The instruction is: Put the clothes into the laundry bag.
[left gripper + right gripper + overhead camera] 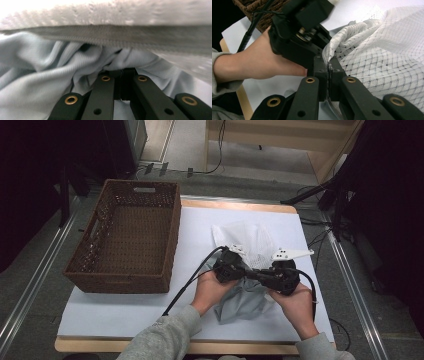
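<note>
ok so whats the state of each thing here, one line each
left gripper: shut on the pale grey garment
right gripper: shut on the edge of the mesh bag
mesh bag: white, lying on the table, mouth held up
garment: crumpled, partly under the bag's edge
basket: upright, nothing in it

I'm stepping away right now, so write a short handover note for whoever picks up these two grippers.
Left gripper: shut on the pale blue garment, at the bag's opening.
Right gripper: shut on the edge of the white mesh bag.
Both meet at mid-table, right of the empty wicker basket.
Done: bag edge gripped; part of the garment sits under the mesh.
Left: much of the garment lies outside the bag; probably feed it in.
</note>
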Motion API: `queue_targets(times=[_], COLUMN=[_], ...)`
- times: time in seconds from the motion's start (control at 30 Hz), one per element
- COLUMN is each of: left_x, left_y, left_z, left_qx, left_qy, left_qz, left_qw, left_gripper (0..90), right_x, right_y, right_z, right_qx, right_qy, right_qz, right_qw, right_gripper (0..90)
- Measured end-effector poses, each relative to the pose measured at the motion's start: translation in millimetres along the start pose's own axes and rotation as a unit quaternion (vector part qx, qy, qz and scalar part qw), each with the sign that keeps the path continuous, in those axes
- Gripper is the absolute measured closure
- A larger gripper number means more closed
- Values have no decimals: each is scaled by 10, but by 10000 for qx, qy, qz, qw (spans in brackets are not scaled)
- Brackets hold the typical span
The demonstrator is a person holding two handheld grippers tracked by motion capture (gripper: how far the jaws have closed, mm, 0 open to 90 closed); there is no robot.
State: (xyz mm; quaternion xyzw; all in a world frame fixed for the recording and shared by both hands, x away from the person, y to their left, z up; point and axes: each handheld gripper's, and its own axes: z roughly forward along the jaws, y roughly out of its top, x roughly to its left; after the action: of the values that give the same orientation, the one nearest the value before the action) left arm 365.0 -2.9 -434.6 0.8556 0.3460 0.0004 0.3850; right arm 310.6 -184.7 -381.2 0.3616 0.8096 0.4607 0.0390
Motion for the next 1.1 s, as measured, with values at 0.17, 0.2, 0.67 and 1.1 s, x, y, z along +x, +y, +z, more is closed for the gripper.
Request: queue_targets(times=[0.17, 0.2, 0.67, 1.1], left_x=[-22, -18, 385, 395], left_y=[-40, -42, -248, -703], left_z=[-245, -288, -833, -728], left_qx=[-27, -12, 20, 203], left_qy=[-112, -122, 113, 415], left_qz=[187, 192, -4, -223], left_qw=[9998, 9997, 9999, 9987], left_gripper=[900, 900, 900, 900], right_x=[-40, -54, -58, -67], right_y=[-14, -16, -11, -13], right_z=[-19, -22, 0, 8], right_qx=[29, 36, 134, 171], right_qy=[-91, -97, -72, -36], right_qz=[60, 60, 69, 83], right_qw=[9999, 9999, 9999, 9998], right_gripper=[887, 887, 887, 887])
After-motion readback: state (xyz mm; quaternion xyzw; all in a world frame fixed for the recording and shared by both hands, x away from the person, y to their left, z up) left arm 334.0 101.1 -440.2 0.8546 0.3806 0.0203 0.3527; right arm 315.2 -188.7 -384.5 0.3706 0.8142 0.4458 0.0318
